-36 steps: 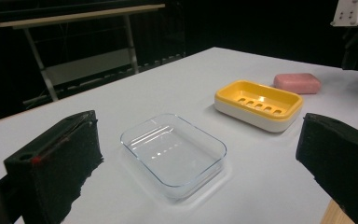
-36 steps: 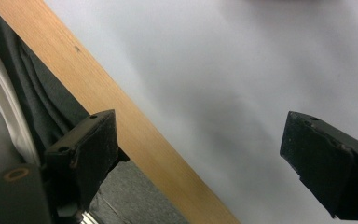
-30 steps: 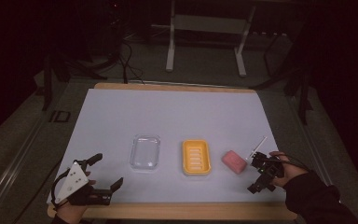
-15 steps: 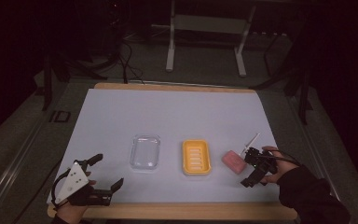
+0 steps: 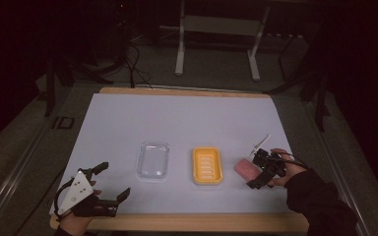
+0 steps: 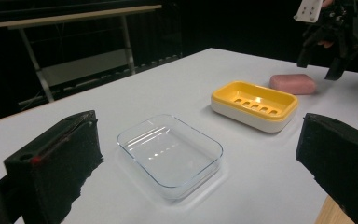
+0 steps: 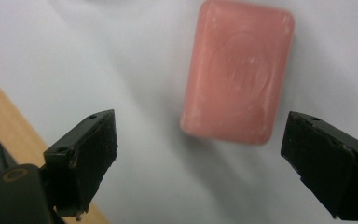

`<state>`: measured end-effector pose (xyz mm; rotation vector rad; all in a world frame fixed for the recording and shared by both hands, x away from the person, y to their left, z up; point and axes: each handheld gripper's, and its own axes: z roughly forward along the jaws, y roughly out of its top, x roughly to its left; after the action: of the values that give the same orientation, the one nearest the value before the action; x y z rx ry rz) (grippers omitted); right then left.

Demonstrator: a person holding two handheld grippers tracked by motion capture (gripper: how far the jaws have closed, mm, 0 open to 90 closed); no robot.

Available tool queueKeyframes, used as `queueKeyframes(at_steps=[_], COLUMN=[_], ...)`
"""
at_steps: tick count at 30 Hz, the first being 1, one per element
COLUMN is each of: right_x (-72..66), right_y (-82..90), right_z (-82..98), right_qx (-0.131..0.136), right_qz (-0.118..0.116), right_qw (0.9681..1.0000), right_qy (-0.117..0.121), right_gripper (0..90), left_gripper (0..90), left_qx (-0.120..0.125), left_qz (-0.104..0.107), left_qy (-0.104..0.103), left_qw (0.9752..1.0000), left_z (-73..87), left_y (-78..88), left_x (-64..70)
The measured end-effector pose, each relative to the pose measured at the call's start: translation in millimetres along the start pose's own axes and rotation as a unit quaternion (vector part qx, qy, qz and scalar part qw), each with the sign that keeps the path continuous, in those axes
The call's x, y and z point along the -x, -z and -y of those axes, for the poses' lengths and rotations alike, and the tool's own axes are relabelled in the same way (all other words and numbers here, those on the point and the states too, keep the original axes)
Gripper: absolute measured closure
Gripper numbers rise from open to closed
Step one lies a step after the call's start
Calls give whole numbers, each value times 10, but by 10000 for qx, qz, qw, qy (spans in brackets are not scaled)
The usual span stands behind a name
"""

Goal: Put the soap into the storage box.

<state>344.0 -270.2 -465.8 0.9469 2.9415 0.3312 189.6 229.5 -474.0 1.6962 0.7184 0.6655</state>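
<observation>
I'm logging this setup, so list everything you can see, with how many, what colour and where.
table: one, white top with a wooden edge, centre of the high view.
clear dish: one, transparent, empty, left of the soap tray.
soap tray: one, yellow with a slotted insert, mid table.
soap bar: one, pink, lying flat on the table right of the tray, apart from it.
metal frame: one, pale, on the floor beyond the table.
cables: several, dark, on the floor at the far left.
left tool: one, black with a grey plate, near left edge, jaws open, holding nothing.
right tool: one, black, over the soap bar, jaws open either side of it.
</observation>
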Motion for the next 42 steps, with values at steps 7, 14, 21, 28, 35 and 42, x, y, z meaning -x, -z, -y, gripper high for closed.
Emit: queueKeyframes(at_steps=[7,14,21,28,35,42], right_x=[57,84,124,140,130,121], right_y=[-58,-100,-152,-211,-293,-369], right_z=[-55,-96,-103,-109,-112,-95], right_qx=[130,343,480,589,557,496], right_qz=[50,158,144,173,132,214], right_qw=[9999,9993,9987,9981,9983,9985], right_qy=[-52,18,-47,-111,-113,-76], right_gripper=[107,107,112,129,138,224], left_gripper=[2,2,2,2,2,2], left_qx=[-6,-7,-16,-20,-30,-37], left_qz=[10,17,19,23,27,34], left_qy=[-4,-1,-14,-14,-24,-32], left_qw=[10000,10000,10000,10000,10000,10000], left_z=[0,0,0,1,1,1], left_y=[-1,-2,-1,-2,-2,-2], left_x=[4,3,3,3,5,6])
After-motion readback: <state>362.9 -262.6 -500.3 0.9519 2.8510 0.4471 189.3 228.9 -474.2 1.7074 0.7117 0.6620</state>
